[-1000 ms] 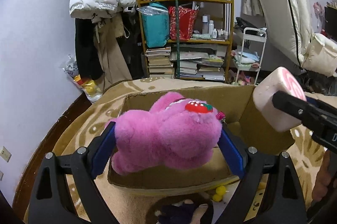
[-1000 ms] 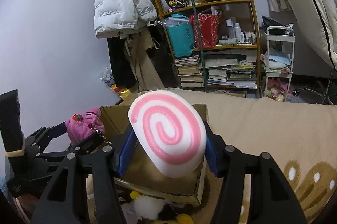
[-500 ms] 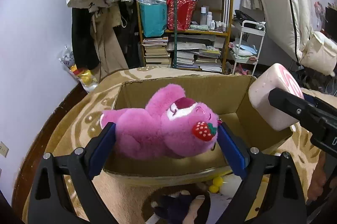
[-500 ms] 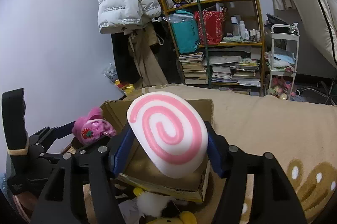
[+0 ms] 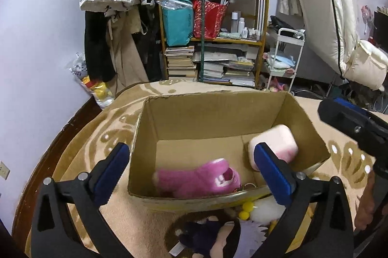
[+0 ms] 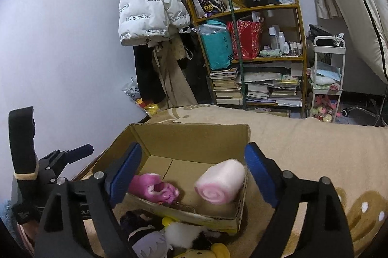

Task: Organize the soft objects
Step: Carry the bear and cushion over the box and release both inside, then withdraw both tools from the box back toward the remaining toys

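An open cardboard box (image 5: 213, 112) (image 6: 194, 134) sits on the beige patterned blanket. A pink plush bear (image 5: 201, 181) (image 6: 152, 187) lies blurred in the box's near left. A pink-and-white swirl roll cushion (image 5: 276, 144) (image 6: 220, 181) lies blurred in its right side. My left gripper (image 5: 191, 170) is open and empty above the box's near edge. My right gripper (image 6: 192, 173) is open and empty over the box. The right gripper shows at the right in the left wrist view (image 5: 351, 122). The left gripper shows at the left in the right wrist view (image 6: 68, 156).
More plush toys lie in front of the box: a dark purple one (image 5: 208, 236) (image 6: 145, 233), a white one (image 5: 266, 209) (image 6: 186, 233) and a yellow one (image 6: 213, 252). A cluttered shelf (image 5: 213, 39), hanging coats (image 5: 114, 15) and a white cart (image 5: 283, 59) stand beyond the bed.
Both grippers opened. The pink bear dropped from my left gripper into the box, and the swirl cushion dropped from my right gripper into the box.
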Demonstrator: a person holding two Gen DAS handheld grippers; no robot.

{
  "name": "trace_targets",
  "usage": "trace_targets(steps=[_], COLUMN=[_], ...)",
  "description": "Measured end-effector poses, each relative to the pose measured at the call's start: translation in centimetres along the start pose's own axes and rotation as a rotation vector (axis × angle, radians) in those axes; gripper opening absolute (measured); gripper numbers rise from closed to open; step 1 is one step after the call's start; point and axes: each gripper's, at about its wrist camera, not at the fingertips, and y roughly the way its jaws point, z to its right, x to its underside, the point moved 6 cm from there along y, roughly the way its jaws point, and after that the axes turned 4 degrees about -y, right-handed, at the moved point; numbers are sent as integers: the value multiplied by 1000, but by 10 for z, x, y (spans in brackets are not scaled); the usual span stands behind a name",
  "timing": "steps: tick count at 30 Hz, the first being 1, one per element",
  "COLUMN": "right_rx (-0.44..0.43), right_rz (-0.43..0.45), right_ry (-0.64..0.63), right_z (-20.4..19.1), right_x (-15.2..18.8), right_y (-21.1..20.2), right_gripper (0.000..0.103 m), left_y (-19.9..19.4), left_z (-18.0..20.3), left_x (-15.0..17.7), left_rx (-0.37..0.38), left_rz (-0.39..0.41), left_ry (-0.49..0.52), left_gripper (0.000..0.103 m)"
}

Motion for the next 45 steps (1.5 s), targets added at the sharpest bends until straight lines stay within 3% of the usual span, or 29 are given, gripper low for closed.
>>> trace_targets(steps=[2,6,14,25,45], right_rx=[2,-12,2,38,95], right_rz=[-2,4,8,17,-19], right_ry=[-1,10,18,32,39], right_z=[0,1,0,0,-12], right_x=[0,0,3,8,41], right_y=[-1,-5,-22,-56,-111], right_gripper=[92,103,103,103,103], left_y=[-2,-9,-30,-68,-122], left_z=[-2,-5,-4,1,-12], left_x=[3,7,24,40,73], left_rx=[-11,-31,-32,-52,-33], left_rz=[-4,-10,-53,-41,-86], left_ry=[-2,9,32,80,40], left_gripper=[101,101,101,101,101])
